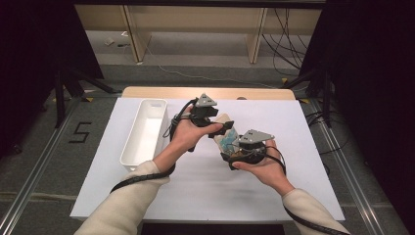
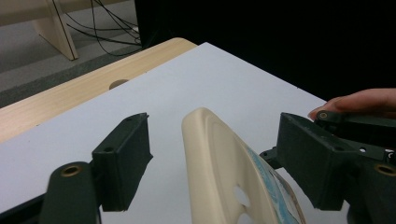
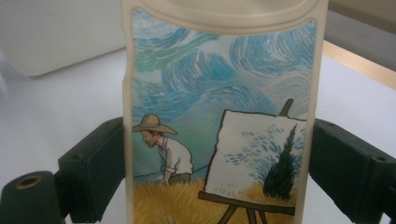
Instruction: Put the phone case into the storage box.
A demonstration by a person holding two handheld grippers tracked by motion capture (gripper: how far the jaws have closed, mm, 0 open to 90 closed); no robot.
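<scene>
The high view looks forward and down from above the person's side of the table (image 1: pixel 205 196), far enough to take in the whole top and the floor beyond. The left gripper view rides close behind its jaws, facing across the table toward the far edge, with the cream case (image 2: pixel 224 163) near the lens. The right gripper view sits closer still, facing the case (image 3: pixel 219 116) head-on. All three views share the case (image 1: pixel 226 134) and the white tabletop.

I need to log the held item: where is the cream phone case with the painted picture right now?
In the high view the cream phone case sits mid-table, clamped by the right gripper, right of the white tray.
</scene>
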